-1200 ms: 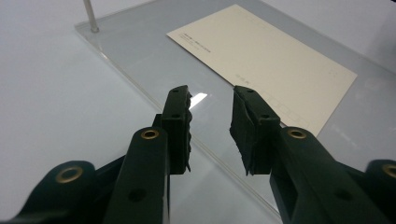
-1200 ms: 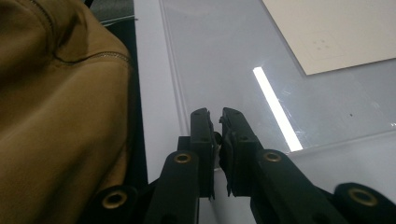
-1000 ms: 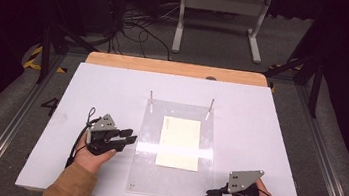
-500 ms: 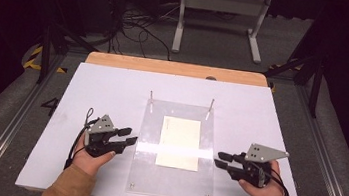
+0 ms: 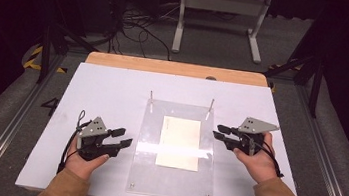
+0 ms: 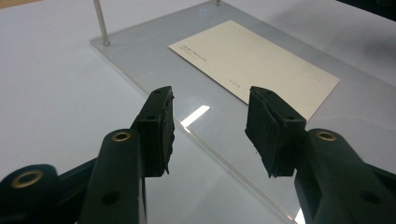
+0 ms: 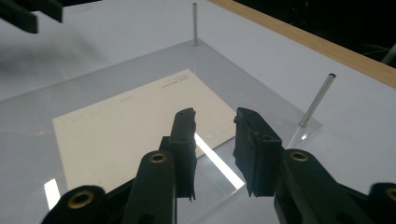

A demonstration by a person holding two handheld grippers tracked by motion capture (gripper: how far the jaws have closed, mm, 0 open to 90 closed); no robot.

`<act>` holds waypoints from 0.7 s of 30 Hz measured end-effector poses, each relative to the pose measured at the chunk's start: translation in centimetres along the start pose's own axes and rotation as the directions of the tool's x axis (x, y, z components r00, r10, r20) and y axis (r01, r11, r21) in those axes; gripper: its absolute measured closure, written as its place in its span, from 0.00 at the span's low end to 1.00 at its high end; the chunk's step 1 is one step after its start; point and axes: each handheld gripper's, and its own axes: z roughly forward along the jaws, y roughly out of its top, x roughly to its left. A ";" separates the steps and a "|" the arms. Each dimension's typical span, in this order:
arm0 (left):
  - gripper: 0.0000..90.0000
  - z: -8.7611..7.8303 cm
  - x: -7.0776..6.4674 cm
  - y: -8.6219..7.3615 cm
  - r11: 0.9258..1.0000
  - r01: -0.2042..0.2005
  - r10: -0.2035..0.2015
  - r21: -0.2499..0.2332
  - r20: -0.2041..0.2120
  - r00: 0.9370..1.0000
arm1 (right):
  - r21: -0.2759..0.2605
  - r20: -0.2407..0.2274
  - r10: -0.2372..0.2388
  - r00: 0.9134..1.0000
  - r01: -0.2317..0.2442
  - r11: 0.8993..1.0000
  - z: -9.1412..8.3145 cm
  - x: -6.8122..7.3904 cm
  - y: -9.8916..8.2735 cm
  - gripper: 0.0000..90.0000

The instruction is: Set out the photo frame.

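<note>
A clear acrylic plate (image 5: pixel 172 183) lies flat mid-table with a cream card (image 5: pixel 179 141) at its centre. Two thin metal pins (image 5: pixel 151 96) stand at its far corners. My left gripper (image 5: pixel 124 138) hovers just left of the plate's left edge, pointing at it. Its jaws have just been opening, and in the left gripper view (image 6: pixel 210 121) nothing is between them. My right gripper (image 5: pixel 217 132) sits at the plate's right edge near the far pin (image 7: pixel 317 100). Its jaws have just come apart and stand open (image 7: pixel 215 135) above the card's corner (image 7: pixel 130 130), empty.
The white tabletop (image 5: pixel 113 90) has a wooden strip (image 5: pixel 176 68) along its far edge. Beyond it are a dark floor with cables and a white stand (image 5: pixel 220 13). Metal rails run along both sides of the table.
My right gripper moved from the plate's near right corner farther up along its right edge and rose, its jaws parting. The left jaws spread wider while that hand stayed put.
</note>
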 end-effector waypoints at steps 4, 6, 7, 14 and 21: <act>0.55 -0.4 -0.3 -0.3 1.000 -0.005 0.005 0.001 -0.009 1.000 | -0.025 0.074 0.052 0.996 -0.050 0.998 1.2 -1.1 0.6 0.72; 0.53 -0.6 -0.4 -0.5 1.000 -0.003 0.003 -0.006 -0.008 1.000 | -0.036 0.097 0.051 0.994 -0.048 0.998 1.5 -1.6 0.9 0.72; 0.52 -0.6 -0.4 -0.5 1.000 -0.003 0.003 -0.006 -0.008 1.000 | -0.036 0.097 0.051 0.994 -0.048 0.998 1.5 -1.6 0.9 0.72; 0.45 -1.8 -1.0 -1.7 0.992 0.056 -0.057 -0.113 -0.006 0.998 | -0.116 0.180 0.092 0.979 -0.071 0.991 3.0 -4.1 1.6 0.68; 0.40 -2.6 -0.9 -2.2 0.979 0.076 -0.078 -0.189 -0.003 0.997 | -0.134 0.206 0.101 0.973 -0.074 0.988 5.3 -5.6 1.1 0.66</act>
